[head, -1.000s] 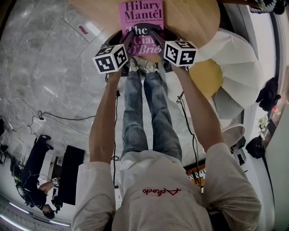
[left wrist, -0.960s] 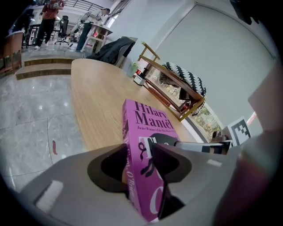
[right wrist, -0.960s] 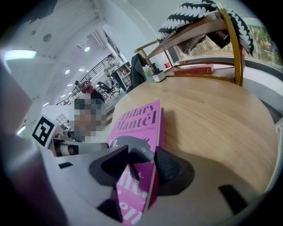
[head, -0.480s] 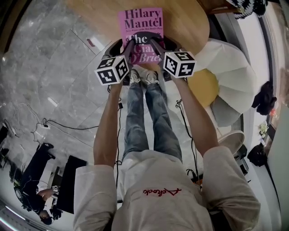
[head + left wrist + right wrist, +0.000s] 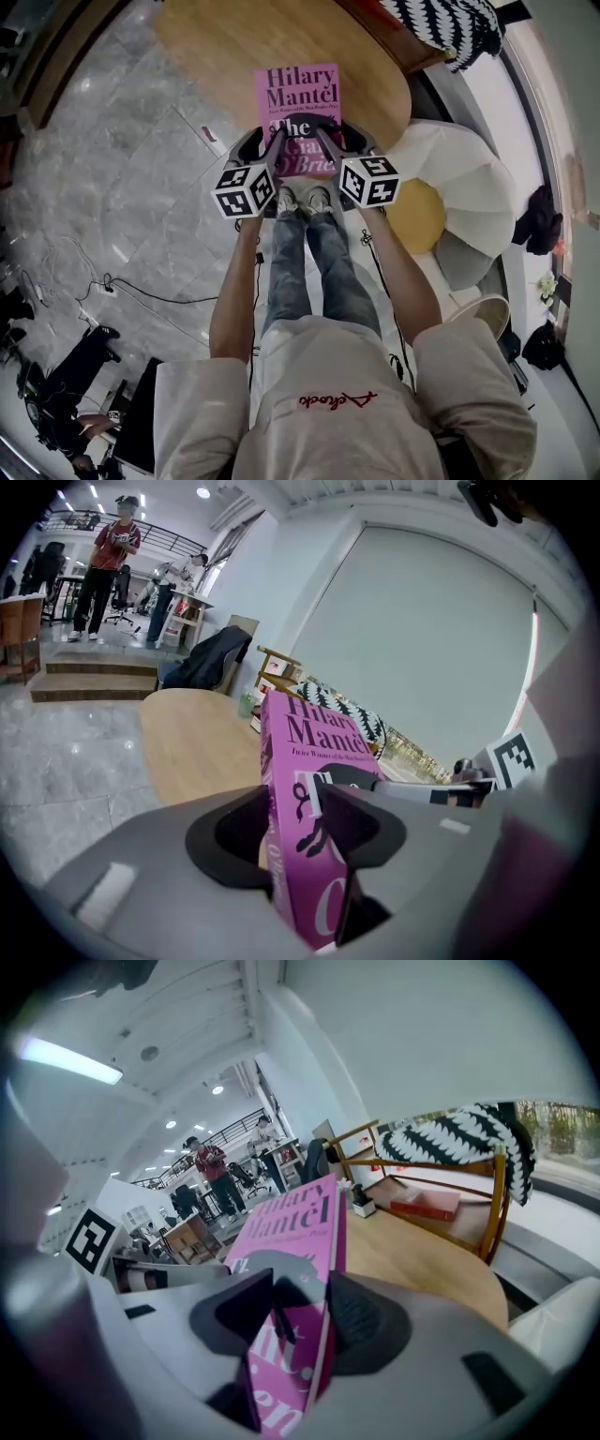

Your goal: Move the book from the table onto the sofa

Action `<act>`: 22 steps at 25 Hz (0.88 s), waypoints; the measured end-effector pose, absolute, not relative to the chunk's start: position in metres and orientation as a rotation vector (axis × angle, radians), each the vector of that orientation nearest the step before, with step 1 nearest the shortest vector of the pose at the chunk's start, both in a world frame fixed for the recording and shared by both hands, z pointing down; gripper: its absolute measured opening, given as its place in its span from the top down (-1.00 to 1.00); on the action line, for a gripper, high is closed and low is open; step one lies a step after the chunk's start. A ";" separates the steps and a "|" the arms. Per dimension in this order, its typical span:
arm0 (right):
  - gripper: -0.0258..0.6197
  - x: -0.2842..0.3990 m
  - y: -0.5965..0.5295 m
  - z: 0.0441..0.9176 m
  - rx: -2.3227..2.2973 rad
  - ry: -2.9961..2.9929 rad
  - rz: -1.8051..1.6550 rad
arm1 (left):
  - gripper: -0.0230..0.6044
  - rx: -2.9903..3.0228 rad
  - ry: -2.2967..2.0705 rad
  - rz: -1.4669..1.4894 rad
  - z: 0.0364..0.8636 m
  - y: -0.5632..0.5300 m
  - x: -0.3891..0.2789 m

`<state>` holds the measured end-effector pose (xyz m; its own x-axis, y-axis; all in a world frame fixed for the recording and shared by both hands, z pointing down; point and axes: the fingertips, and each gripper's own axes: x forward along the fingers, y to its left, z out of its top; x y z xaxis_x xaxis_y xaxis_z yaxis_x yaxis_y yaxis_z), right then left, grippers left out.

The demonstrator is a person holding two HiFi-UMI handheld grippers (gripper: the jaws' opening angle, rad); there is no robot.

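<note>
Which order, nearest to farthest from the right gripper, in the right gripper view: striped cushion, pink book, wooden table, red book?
1. The pink book, clamped in the right gripper.
2. The wooden table, below and beyond, right side.
3. The red book and striped cushion, on the wooden chair past the table: too close to call.

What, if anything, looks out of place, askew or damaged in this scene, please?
Nothing stands out. The pink book looks flat and undamaged, clamped along its near edge by the left gripper and the right gripper.
</note>
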<state>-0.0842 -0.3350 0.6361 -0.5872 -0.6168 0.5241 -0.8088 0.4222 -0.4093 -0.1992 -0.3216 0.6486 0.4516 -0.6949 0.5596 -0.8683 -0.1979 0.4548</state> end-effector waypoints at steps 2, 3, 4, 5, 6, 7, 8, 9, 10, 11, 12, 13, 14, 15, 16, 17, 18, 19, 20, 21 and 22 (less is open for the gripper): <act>0.33 -0.083 -0.333 0.618 1.244 -2.402 0.910 | 0.33 1.970 -1.319 0.283 0.631 -0.319 -0.199; 0.33 -0.083 -0.331 0.609 1.248 -2.410 0.906 | 0.33 1.974 -1.326 0.276 0.621 -0.317 -0.198; 0.33 -0.083 -0.329 0.601 1.250 -2.419 0.904 | 0.33 1.978 -1.333 0.270 0.612 -0.314 -0.198; 0.33 -0.083 -0.326 0.592 1.249 -2.428 0.901 | 0.33 1.983 -1.339 0.266 0.603 -0.311 -0.198; 0.33 -0.084 -0.324 0.583 1.247 -2.438 0.895 | 0.33 1.989 -1.346 0.263 0.594 -0.309 -0.200; 0.33 -0.085 -0.324 0.574 1.246 -2.450 0.885 | 0.33 1.997 -1.353 0.261 0.584 -0.309 -0.201; 0.33 -0.087 -0.325 0.565 1.247 -2.464 0.871 | 0.33 2.007 -1.361 0.258 0.575 -0.310 -0.203; 0.33 -0.089 -0.327 0.556 1.248 -2.477 0.857 | 0.33 2.016 -1.369 0.254 0.566 -0.312 -0.205; 0.33 -0.090 -0.328 0.547 1.249 -2.489 0.845 | 0.33 2.024 -1.378 0.249 0.557 -0.314 -0.206; 0.34 -0.091 -0.329 0.539 1.249 -2.500 0.836 | 0.33 2.030 -1.387 0.244 0.549 -0.314 -0.207; 0.34 -0.092 -0.329 0.531 1.250 -2.508 0.829 | 0.33 2.035 -1.395 0.239 0.540 -0.314 -0.208; 0.34 -0.093 -0.328 0.522 1.251 -2.517 0.821 | 0.33 2.041 -1.404 0.234 0.531 -0.313 -0.209; 0.34 -0.094 -0.328 0.513 1.251 -2.526 0.811 | 0.33 2.048 -1.412 0.230 0.522 -0.313 -0.210; 0.34 -0.095 -0.328 0.504 1.252 -2.536 0.799 | 0.33 2.056 -1.419 0.225 0.513 -0.313 -0.211; 0.34 -0.096 -0.329 0.494 1.254 -2.548 0.785 | 0.33 2.065 -1.426 0.218 0.503 -0.313 -0.212; 0.34 -0.097 -0.331 0.485 1.256 -2.560 0.768 | 0.33 2.076 -1.432 0.211 0.494 -0.315 -0.213; 0.34 -0.097 -0.333 0.475 1.260 -2.572 0.751 | 0.33 2.087 -1.440 0.203 0.484 -0.317 -0.213; 0.34 -0.098 -0.335 0.466 1.264 -2.585 0.734 | 0.33 2.099 -1.448 0.195 0.475 -0.320 -0.214; 0.34 -0.098 -0.338 0.456 1.269 -2.597 0.718 | 0.33 2.111 -1.456 0.186 0.465 -0.323 -0.214; 0.34 -0.099 -0.342 0.446 1.273 -2.610 0.702 | 0.33 2.124 -1.466 0.177 0.455 -0.326 -0.215; 0.34 -0.099 -0.345 0.436 1.279 -2.624 0.685 | 0.33 2.137 -1.477 0.167 0.444 -0.330 -0.215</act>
